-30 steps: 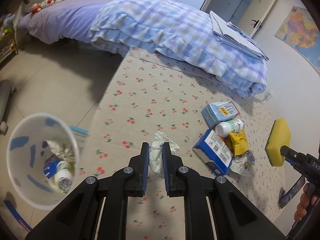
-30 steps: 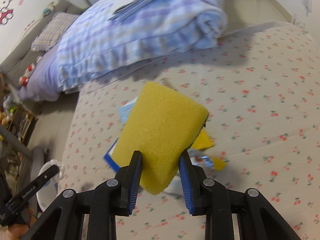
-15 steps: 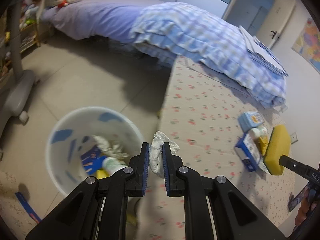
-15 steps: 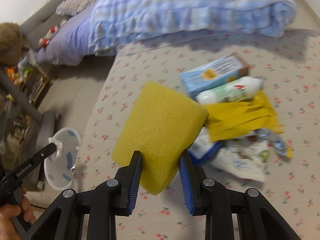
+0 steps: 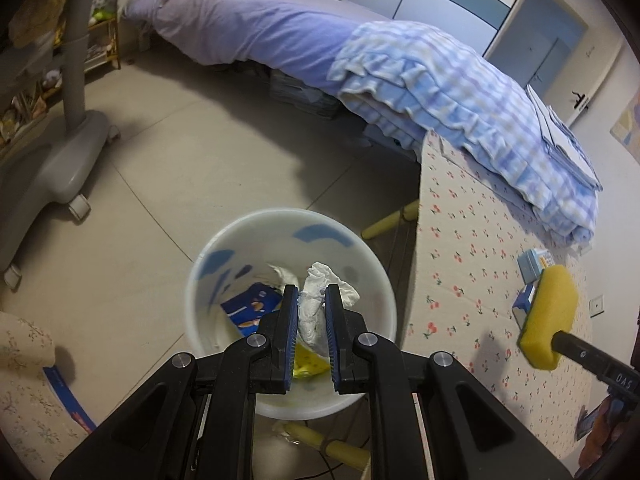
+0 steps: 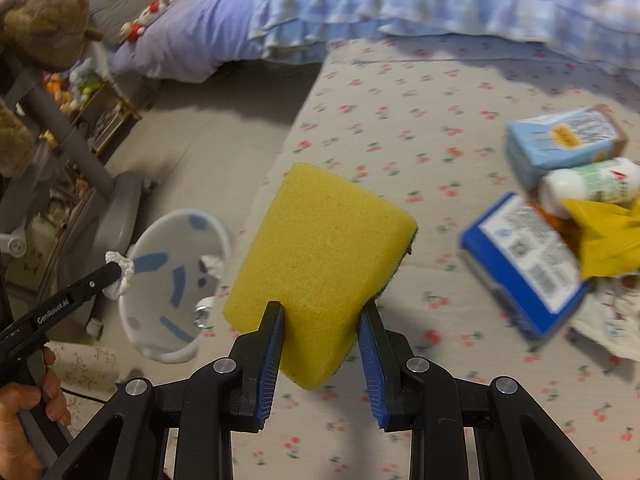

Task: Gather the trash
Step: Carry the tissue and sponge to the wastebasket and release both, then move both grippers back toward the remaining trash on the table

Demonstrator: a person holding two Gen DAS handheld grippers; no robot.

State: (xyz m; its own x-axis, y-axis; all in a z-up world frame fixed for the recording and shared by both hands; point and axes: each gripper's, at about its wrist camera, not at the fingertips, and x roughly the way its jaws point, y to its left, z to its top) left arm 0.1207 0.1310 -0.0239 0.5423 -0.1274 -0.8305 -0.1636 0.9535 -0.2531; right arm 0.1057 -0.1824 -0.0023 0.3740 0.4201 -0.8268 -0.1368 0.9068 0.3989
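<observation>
White crumpled tissue (image 5: 316,304) sits pinched between the blue-padded jaws of the left gripper (image 5: 311,322), which hangs directly over the open mouth of the white bin (image 5: 200,276) on the floor; the wad is well inside the rim, roughly over the middle, above a blue packet and other scraps already in there. The right gripper (image 6: 320,344) is clamped on a yellow sponge (image 6: 320,256), held above the cherry-print mat (image 6: 400,152), with the remaining trash pile (image 6: 560,220) of cartons, a bottle and wrappers ahead of it and to its right. The likeliest slip, as I judge it, is the light tissue clinging to a ribbed pad when the jaws part, or drifting sideways and catching the rim if the tool swings as it lets go. The bin's near wall lies just below the left tool's fingers, so dipping lower could nudge the bin. There is open floor ahead of and to the left of the bin, while the mat's edge runs close on its right.
</observation>
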